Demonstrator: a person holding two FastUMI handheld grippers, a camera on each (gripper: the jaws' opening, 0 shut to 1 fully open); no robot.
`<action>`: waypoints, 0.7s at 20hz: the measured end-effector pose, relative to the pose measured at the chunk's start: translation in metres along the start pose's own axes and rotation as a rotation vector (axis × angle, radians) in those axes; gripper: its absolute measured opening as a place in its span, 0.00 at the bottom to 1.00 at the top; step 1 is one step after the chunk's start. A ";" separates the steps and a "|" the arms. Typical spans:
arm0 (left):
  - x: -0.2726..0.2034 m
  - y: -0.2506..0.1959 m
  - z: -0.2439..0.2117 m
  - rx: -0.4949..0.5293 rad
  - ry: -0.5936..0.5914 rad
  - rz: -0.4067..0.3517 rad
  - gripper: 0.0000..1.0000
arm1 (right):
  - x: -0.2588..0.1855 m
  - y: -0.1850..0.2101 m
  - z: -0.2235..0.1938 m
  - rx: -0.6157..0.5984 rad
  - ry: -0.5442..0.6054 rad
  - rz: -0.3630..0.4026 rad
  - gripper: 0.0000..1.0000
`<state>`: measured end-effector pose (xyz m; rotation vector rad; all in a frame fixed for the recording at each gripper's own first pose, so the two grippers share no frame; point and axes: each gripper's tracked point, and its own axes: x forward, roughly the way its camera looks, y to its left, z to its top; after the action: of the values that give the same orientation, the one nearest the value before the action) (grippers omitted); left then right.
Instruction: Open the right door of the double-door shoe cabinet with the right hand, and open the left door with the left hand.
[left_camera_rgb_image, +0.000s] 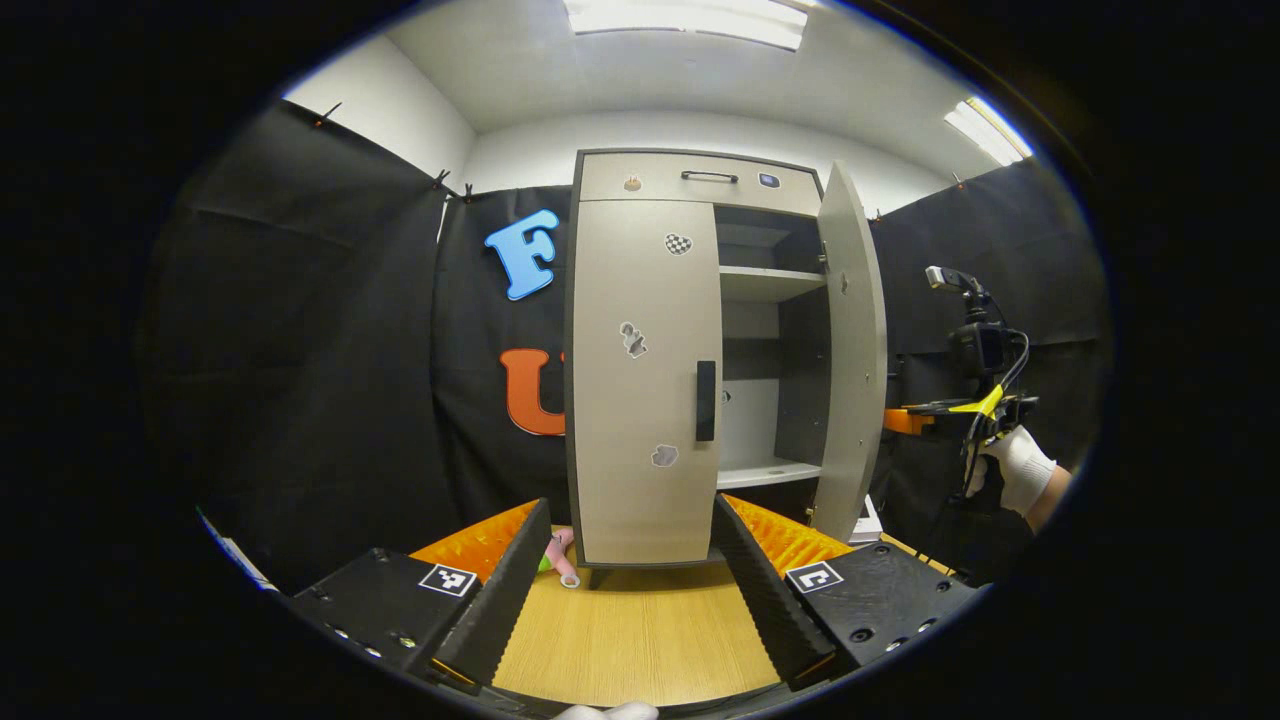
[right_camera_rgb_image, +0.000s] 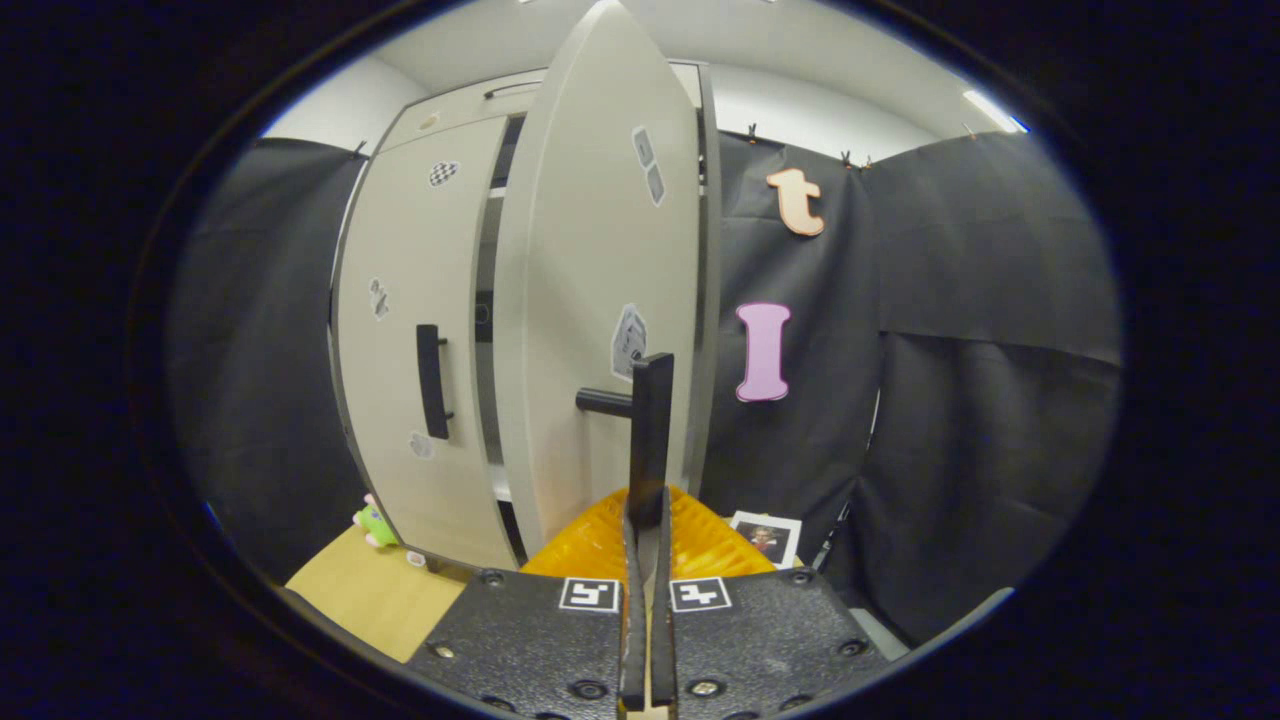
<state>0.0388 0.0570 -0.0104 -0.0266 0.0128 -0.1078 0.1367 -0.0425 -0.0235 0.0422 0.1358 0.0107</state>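
Right tool (right_camera_rgb_image: 647, 530): fingers pressed together on the dark bar handle (right_camera_rgb_image: 650, 430) of the right door (right_camera_rgb_image: 590, 300), gripping its lower end; handle stands upright off the door face. Right door swung well out from the cabinet (left_camera_rgb_image: 700, 180), edge-on toward the left gripper view, shelves (left_camera_rgb_image: 765, 283) visible behind it. Left tool (left_camera_rgb_image: 630, 560): fingers spread wide, nothing between them, held back from the cabinet above the wooden desk (left_camera_rgb_image: 640, 630), pointed at the left door (left_camera_rgb_image: 645, 380). Left door flush shut; its black handle (left_camera_rgb_image: 705, 401) sits at the inner edge, untouched. Small stickers on both door fronts. Cabinet stands on the desk against black cloth wall; a drawer front with a dark pull runs across the top. Small green and pink toy (right_camera_rgb_image: 372, 524) on the desk at the cabinet's left foot. In the left gripper view, a white-gloved hand (left_camera_rgb_image: 1022, 468) holds the right tool far off beside the open door.
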 end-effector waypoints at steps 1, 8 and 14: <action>0.001 0.000 0.000 0.000 0.001 -0.007 0.96 | -0.001 -0.006 0.001 0.002 -0.002 -0.007 0.04; 0.007 -0.004 -0.007 0.004 0.011 -0.045 0.96 | -0.002 -0.039 -0.003 -0.004 -0.008 -0.027 0.04; 0.011 -0.009 -0.013 -0.006 0.020 -0.065 0.96 | 0.002 -0.075 -0.003 0.050 -0.020 -0.055 0.04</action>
<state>0.0488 0.0469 -0.0228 -0.0319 0.0319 -0.1729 0.1394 -0.1168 -0.0298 0.0887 0.1175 -0.0477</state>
